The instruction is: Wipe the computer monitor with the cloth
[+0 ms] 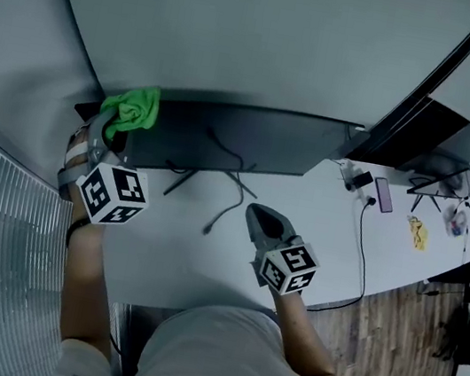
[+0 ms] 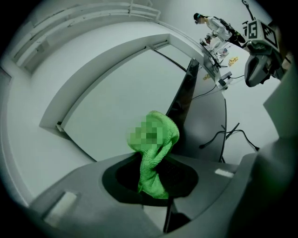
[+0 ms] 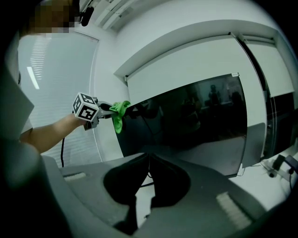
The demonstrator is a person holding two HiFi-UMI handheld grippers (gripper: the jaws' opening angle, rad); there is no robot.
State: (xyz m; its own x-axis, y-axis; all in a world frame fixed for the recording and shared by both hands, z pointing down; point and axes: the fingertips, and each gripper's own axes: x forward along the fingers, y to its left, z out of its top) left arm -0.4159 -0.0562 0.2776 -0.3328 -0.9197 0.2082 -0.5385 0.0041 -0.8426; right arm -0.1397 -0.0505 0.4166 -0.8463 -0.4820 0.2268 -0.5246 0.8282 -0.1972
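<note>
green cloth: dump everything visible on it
The green cloth is bright green with a looped, microfibre-like weave, and it is bunched and twisted, not spread flat. Its lower end is pinched between the jaws of the left claw; the rest sticks out ahead as a crumpled lump. It sits at the left end of the dark monitor, near the upper corner. Nothing else touches it, and whether it presses on the screen cannot be told.

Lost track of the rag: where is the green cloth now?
In the head view, the green microfibre cloth is clamped in the left hand-held gripper, at the left end of the black computer monitor.
</note>
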